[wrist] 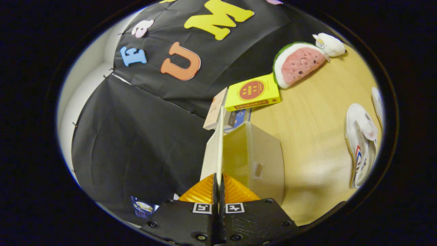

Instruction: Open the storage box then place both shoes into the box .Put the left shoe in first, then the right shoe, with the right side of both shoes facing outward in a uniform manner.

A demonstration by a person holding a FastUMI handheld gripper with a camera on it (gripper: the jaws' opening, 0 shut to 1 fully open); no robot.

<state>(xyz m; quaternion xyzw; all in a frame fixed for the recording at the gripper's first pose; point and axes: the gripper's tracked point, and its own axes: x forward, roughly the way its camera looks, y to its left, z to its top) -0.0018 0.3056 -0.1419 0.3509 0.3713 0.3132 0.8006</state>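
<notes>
Jaws [218, 182] pinch the lid [214, 150] edge, swinging the box [263, 153] open; shoes [361, 143] wait at 3 o'clock.

The storage box [259, 153] hides most of the books [218, 112] behind it; a second shoe [377, 102] shows as a sliver; the lid's [213, 153] grasped edge vanishes between the fingers [235, 189].

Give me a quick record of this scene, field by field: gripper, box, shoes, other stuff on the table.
hand-held gripper: fingers closed on the edge of the box lid
lid: raised, standing on edge beside the box
storage box: open, translucent, just ahead of the fingers, nothing seen inside
shoes: white, on the table beyond the box, not yet packed
other items: yellow box, watermelon plush, white plush
</notes>
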